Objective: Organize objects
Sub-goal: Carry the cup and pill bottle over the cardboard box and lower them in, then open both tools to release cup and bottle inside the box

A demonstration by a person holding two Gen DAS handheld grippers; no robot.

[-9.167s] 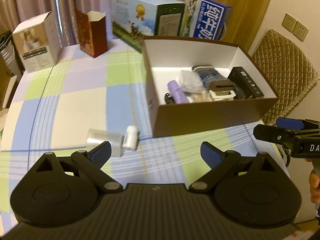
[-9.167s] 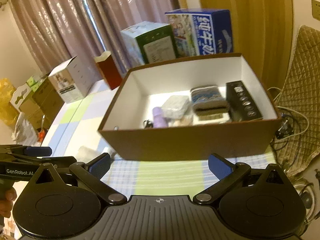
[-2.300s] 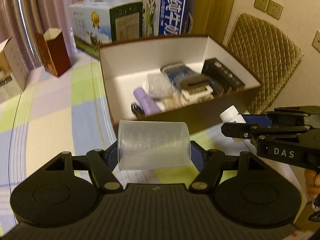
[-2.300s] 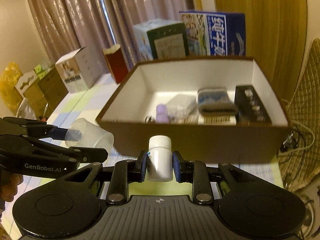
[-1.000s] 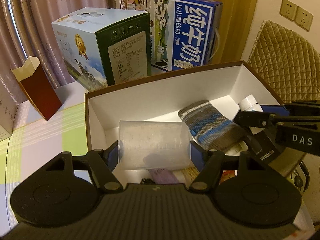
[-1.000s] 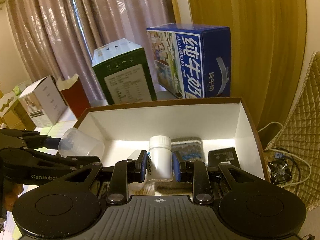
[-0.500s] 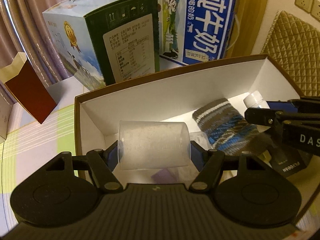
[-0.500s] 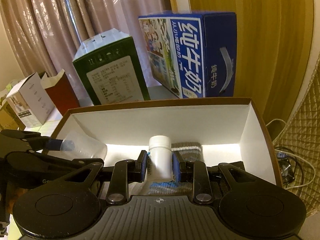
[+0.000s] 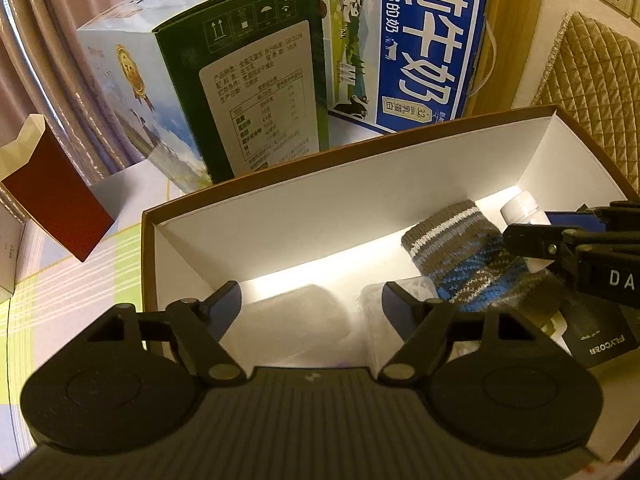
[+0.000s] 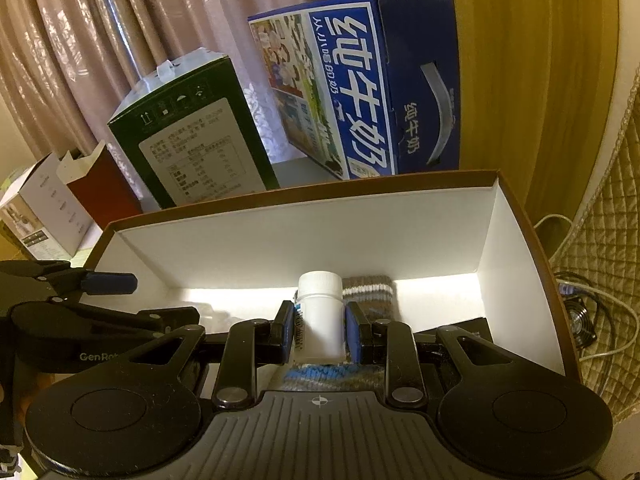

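Note:
Inside the brown box with white walls (image 9: 280,220) lies the clear plastic cup (image 9: 296,320) on its side. My left gripper (image 9: 312,300) hangs open just above it, no longer touching it. The white pill bottle (image 10: 320,312) stands upright between the pads of my right gripper (image 10: 320,330), which is shut on it over the box (image 10: 492,240). In the left wrist view the bottle (image 9: 520,210) and right gripper (image 9: 532,236) show at the right, above a striped knitted pouch (image 9: 460,256). My left gripper (image 10: 108,284) reaches in from the left in the right wrist view.
A black case (image 9: 600,344) and a clear packet (image 9: 372,312) lie in the box. Behind it stand a green carton (image 9: 240,80), a blue milk carton (image 9: 420,40) and a dark red box (image 9: 52,196). A quilted chair back (image 9: 592,88) is at the right.
My left gripper has opened and the clear cup has dropped from it into the box. The right gripper has moved a little further over the box, still holding the bottle.

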